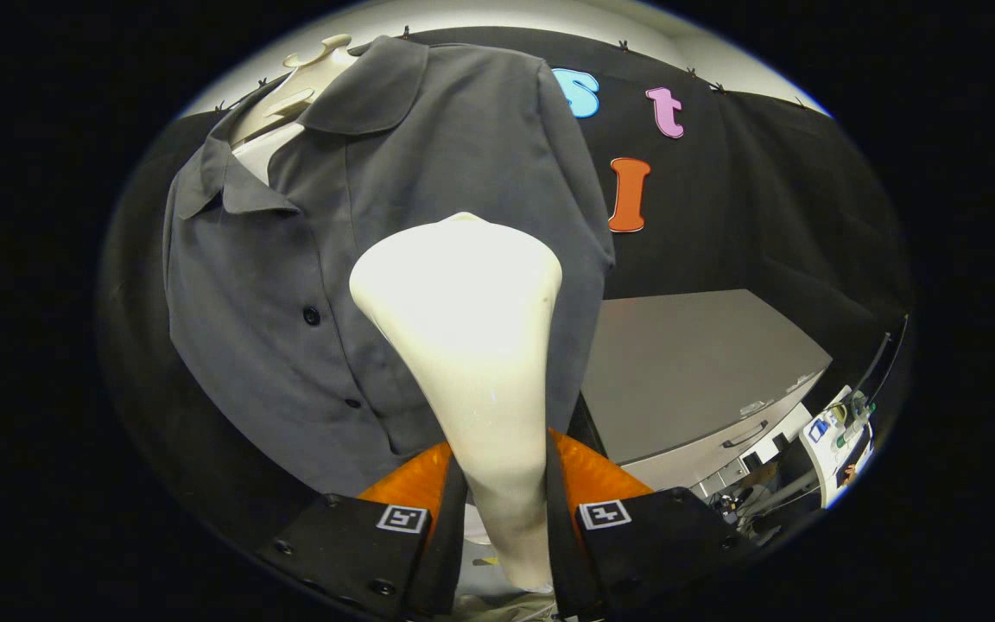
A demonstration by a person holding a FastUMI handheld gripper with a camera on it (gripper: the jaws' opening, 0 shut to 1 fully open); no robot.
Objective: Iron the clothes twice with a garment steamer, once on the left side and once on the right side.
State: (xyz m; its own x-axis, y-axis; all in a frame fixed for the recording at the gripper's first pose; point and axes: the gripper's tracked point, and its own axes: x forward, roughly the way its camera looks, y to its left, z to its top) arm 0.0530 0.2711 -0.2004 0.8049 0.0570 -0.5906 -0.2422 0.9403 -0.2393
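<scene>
Gripper (504, 518) points forward and tilted up toward the shirt, both fingers (441, 518) pinching the narrow handle of the garment steamer (472, 345); each finger presses a side of the neck, no gap visible. Steamer stands upright between the fingers and widens into a broad cream head ahead of them. The head is raised in front of the dark grey shirt (307, 259), covering its lower middle part just beside the button placket; whether the head touches the cloth cannot be told, since the working face points away from the camera.

Shirt hangs on a pale mannequin form (290, 95), collar open, neck of the form showing above it. Two dark buttons (312, 316) show on the placket just beside the steamer head. Short sleeve drapes down beyond the head on the other side.

Grey table (687, 363) stands beyond the shirt's hem, off to the side of the steamer, with a drawer handle on its front. Cluttered equipment sits near the table's far corner, too small to identify.
</scene>
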